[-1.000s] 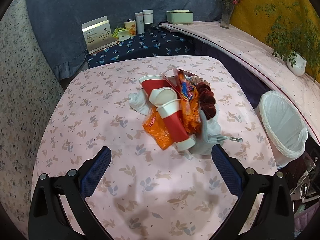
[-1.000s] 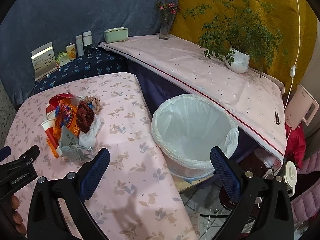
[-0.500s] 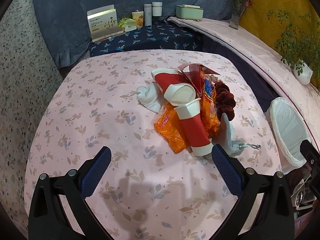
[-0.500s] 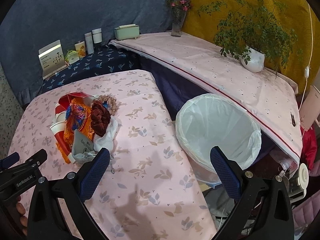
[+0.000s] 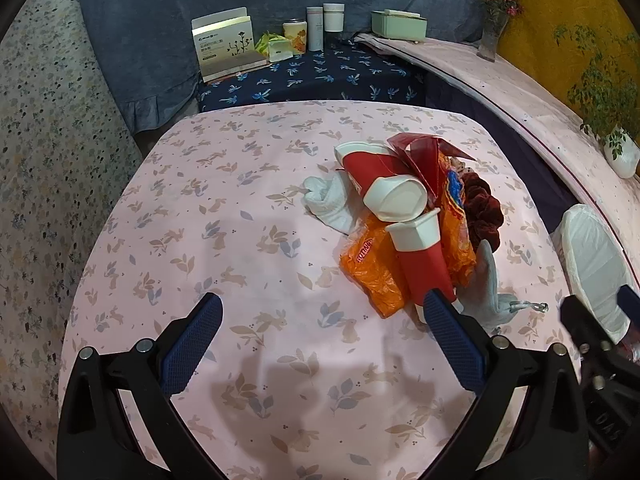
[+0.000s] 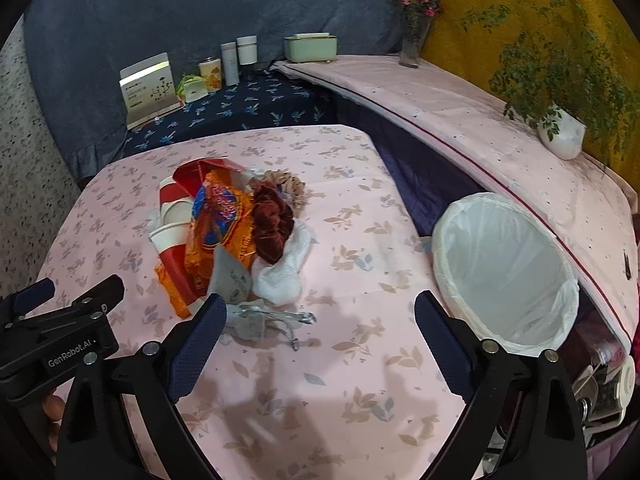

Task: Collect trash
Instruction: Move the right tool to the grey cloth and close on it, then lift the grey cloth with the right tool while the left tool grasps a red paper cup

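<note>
Left tool (image 6: 60, 300), "GenRobot.AI" lettering

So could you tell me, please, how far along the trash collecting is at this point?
Nothing looks done: the lined bin appears empty. Nothing is in hand either; the left gripper and right gripper are open above the tablecloth, the right's jaws having just narrowed a little around nothing. The whole pile remains: red cups, orange wrappers, white tissue, dark red scrunchie.
</note>
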The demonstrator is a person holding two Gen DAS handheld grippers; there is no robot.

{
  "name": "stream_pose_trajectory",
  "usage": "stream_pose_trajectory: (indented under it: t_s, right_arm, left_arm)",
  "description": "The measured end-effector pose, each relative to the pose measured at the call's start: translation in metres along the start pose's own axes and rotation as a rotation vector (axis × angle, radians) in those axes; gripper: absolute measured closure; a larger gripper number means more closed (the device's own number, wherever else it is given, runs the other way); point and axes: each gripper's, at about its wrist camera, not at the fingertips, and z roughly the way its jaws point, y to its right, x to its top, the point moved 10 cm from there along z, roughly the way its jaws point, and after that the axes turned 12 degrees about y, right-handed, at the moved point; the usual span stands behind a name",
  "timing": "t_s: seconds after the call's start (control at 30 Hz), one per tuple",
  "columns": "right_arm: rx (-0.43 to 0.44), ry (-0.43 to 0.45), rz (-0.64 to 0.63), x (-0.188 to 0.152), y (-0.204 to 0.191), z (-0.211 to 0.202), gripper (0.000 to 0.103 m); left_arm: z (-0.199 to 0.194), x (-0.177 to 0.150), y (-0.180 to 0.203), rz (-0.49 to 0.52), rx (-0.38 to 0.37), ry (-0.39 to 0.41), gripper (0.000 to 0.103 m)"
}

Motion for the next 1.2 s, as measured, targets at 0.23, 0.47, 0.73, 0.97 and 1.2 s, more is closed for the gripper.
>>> stream_pose_trajectory:
  t_s: [0.23, 0.47, 0.73, 0.97, 1.2]
  right_arm:
    - [0.083, -0.048, -0.016, -0.01, -0.033, 0.021, 0.026]
    - [0.117, -0.095, -0.03, -0.022, -0.05, 0.039, 0.041]
    - [0.136, -0.145, -0.03, -0.04, -0.049, 0.05, 0.075]
    - [0.092, -0.111, 0.017, -0.032, -0.015, 0.037, 0.081]
    - [0.02, -0.074, 0.063, -0.019, 0.026, 0.021, 0.081]
  left_arm:
    - [0.007, 0.004, -0.018, -0.02, 0.038, -0.007, 0.007]
    - [0.014, 0.003, -0.024, -0.031, 0.049, -0.017, 0.007]
    - [0.019, 0.0, -0.01, -0.017, 0.008, -0.028, 0.007]
    - [0.024, -0.005, 0.026, 0.012, -0.076, -0.043, 0.007]
    - [0.043, -0.015, 0.058, 0.019, -0.126, -0.075, 0.008]
